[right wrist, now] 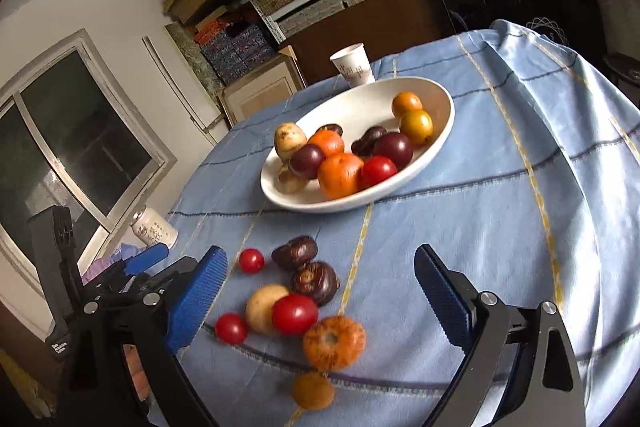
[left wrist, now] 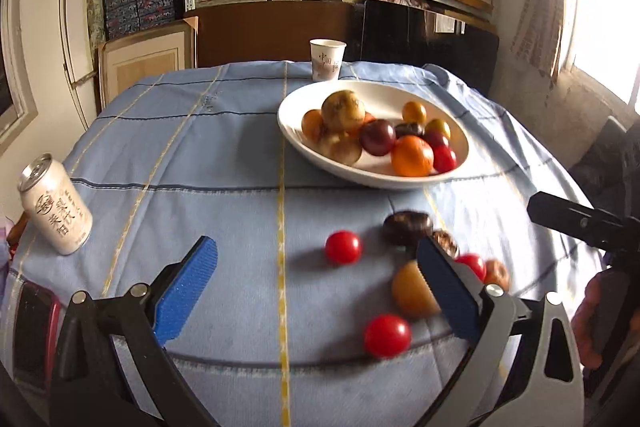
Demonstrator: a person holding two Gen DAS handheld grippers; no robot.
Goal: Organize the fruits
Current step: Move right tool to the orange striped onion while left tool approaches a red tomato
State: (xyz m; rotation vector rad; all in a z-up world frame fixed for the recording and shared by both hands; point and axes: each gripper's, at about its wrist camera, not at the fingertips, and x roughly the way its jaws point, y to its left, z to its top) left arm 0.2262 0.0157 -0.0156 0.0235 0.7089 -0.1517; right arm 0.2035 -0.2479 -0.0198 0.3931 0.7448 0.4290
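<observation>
Fruits lie in two groups on the blue checked tablecloth [left wrist: 180, 155]. One group fills the white oval bowl [right wrist: 436, 131]: an orange [right wrist: 340, 174], a dark plum [right wrist: 307, 160], a red tomato [right wrist: 378, 169], a pale potato-like piece [right wrist: 289, 138] and two yellow-orange fruits [right wrist: 416, 126] against the far rim. The bowl's long axis runs slantwise in the right wrist view, from the near left up to the far right; a paper cup [right wrist: 354, 63] stands just behind its far rim.

The loose group sits near the table's front edge: two dark chestnut-shaped pieces [right wrist: 296, 253] touching each other, a small red tomato [right wrist: 251, 260] just beside them, a larger red tomato [right wrist: 295, 313] resting against a tan round fruit [right wrist: 261, 307], another small tomato [right wrist: 231, 328], a ribbed orange fruit [right wrist: 334, 341] with its stem end turned toward the camera, and a small brownish one [right wrist: 313, 390] nearest the edge. Bare cloth separates this cluster from the bowl.

The right gripper [right wrist: 320, 291] hangs over the loose cluster, blue pads spread wide, nothing pinched. The left gripper [left wrist: 316, 275] is likewise spread wide and empty, its right pad overlapping the tan fruit in its own view; wide open cloth lies to its left, up to a drink can [left wrist: 56, 207] standing near the table's left edge. To the right, the cloth drapes over the table's side.
</observation>
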